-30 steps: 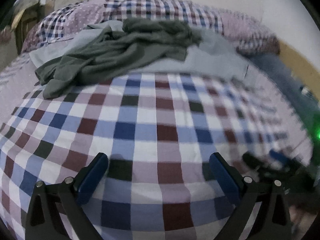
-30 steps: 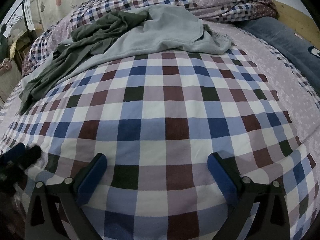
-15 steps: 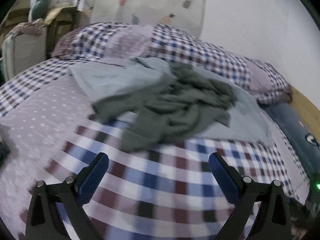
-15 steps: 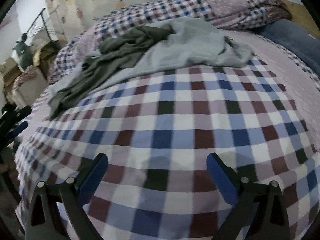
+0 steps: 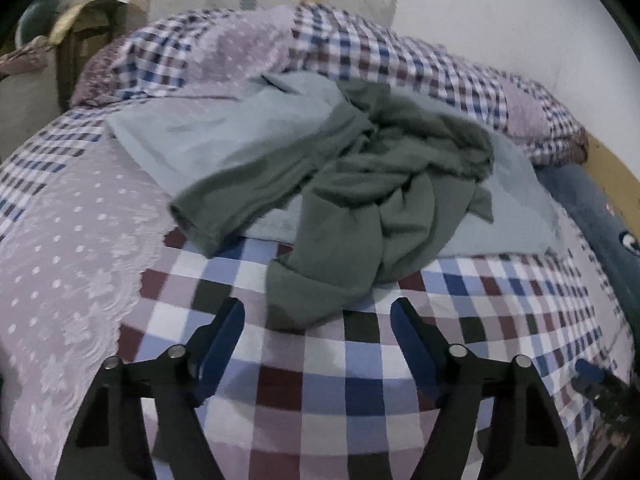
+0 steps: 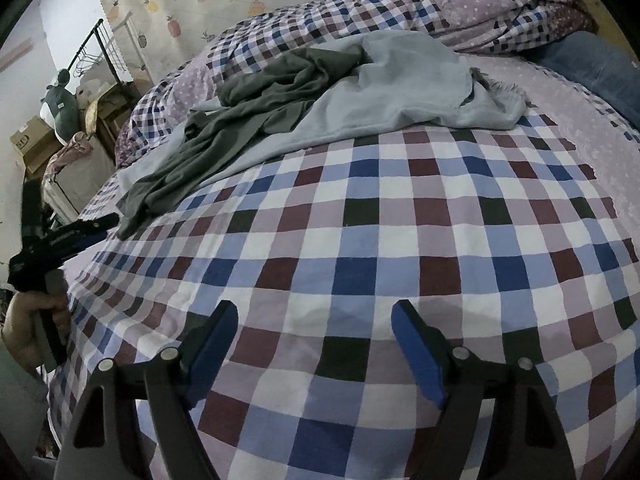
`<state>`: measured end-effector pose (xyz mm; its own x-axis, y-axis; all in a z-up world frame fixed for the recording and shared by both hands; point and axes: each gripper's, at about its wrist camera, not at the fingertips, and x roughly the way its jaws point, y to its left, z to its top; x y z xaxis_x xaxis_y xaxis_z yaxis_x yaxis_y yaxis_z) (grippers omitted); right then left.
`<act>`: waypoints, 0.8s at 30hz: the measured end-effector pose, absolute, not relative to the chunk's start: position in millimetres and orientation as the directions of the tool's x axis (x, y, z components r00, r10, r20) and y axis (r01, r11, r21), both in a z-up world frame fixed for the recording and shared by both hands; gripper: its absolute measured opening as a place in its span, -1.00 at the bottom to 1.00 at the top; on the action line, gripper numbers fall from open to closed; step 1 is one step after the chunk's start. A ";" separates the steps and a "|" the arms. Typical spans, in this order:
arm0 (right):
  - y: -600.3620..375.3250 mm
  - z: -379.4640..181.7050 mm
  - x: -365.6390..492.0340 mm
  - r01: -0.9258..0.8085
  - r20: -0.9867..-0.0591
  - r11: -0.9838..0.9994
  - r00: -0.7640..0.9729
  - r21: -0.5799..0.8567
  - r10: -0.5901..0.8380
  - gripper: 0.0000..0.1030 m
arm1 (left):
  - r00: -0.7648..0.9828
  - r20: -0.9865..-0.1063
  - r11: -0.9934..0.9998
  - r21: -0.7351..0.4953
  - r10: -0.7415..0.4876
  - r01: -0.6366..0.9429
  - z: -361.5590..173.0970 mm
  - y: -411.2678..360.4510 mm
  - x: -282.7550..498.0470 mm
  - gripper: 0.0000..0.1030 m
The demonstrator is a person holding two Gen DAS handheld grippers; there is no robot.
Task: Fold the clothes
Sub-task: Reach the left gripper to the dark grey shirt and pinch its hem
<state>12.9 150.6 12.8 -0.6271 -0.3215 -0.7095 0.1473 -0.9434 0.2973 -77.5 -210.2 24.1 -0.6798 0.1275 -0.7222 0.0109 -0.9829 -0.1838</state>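
From the left wrist camera, the left gripper [image 5: 318, 334] has its two blue-padded fingers spread wide with nothing between them, hovering over the checked bedspread [image 5: 320, 392]. Just beyond the fingertips, toward 12 o'clock, lies a crumpled dark green garment [image 5: 360, 200]; its nearest hem reaches down almost between the finger ends but does not touch either pad. The green piece is heaped on top of a pale blue-grey garment [image 5: 224, 132] that spreads flat beneath it from 10 o'clock across to 3 o'clock. A rolled quilt in small checks and dotted lilac [image 5: 360, 52] runs along the far side at 12 o'clock, and a dark blue pillow [image 5: 592, 208] sits at 3 o'clock. At 4 o'clock the tip of the right gripper [image 5: 596, 380] shows at the bed's edge. From the right wrist camera, the right gripper [image 6: 316, 344] is likewise wide open and empty above bare checked bedspread [image 6: 380, 240], well apart from the clothes. The dark green garment [image 6: 256, 100] trails from 11 o'clock down to 9 o'clock over the pale blue-grey garment [image 6: 408, 80], which bunches at 12 to 1 o'clock. At 9 o'clock the left gripper [image 6: 68, 236] points toward the green hem, held by a hand [image 6: 30, 320] at 8 o'clock.
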 end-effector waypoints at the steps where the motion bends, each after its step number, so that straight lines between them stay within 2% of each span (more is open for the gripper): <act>1: 150.6 12.6 13.1 0.147 -0.710 -0.943 -0.626 0.299 -0.323 0.61 | -0.666 -0.733 -0.984 -0.180 0.134 0.000 20.9 -206.9 -81.8 0.40; 3: 150.2 12.6 12.5 0.148 -0.710 -0.942 -0.625 0.301 -0.325 0.61 | -0.642 -0.753 -0.985 -0.172 0.146 -0.023 15.2 -199.6 -89.7 0.23; 4: 149.9 12.6 12.4 0.148 -0.710 -0.942 -0.625 0.301 -0.325 0.61 | -0.636 -0.757 -0.985 -0.169 0.147 -0.027 14.0 -197.4 -92.1 0.02; 5: 149.6 12.5 12.4 0.148 -0.709 -0.942 -0.625 0.301 -0.325 0.61 | -0.634 -0.760 -0.986 -0.165 0.144 -0.025 12.9 -195.5 -95.0 -0.37; 7: 149.2 12.1 11.8 0.149 -0.710 -0.942 -0.625 0.300 -0.325 0.61 | -0.638 -0.757 -0.984 -0.179 0.140 -0.003 12.8 -198.5 -96.1 -0.83; 10: 148.8 11.7 11.7 0.150 -0.709 -0.942 -0.625 0.300 -0.325 0.61 | -0.677 -0.719 -0.973 -0.231 0.157 0.020 20.5 -206.5 -88.6 -0.90; 13: 149.5 11.5 12.2 0.151 -0.709 -0.942 -0.625 0.298 -0.325 0.61 | -0.749 -0.636 -0.955 -0.295 0.187 0.013 44.3 -212.9 -73.0 -0.92; 17: 149.8 12.3 13.6 0.151 -0.705 -0.942 -0.630 0.299 -0.325 0.58 | -0.839 -0.482 -0.906 -0.421 0.252 -0.030 88.8 -219.7 -45.0 -0.93; 24: 150.9 16.5 18.6 0.159 -0.690 -0.939 -0.642 0.307 -0.334 0.51 | -0.889 -0.277 -0.792 -0.594 0.365 -0.140 146.4 -227.7 7.0 -0.96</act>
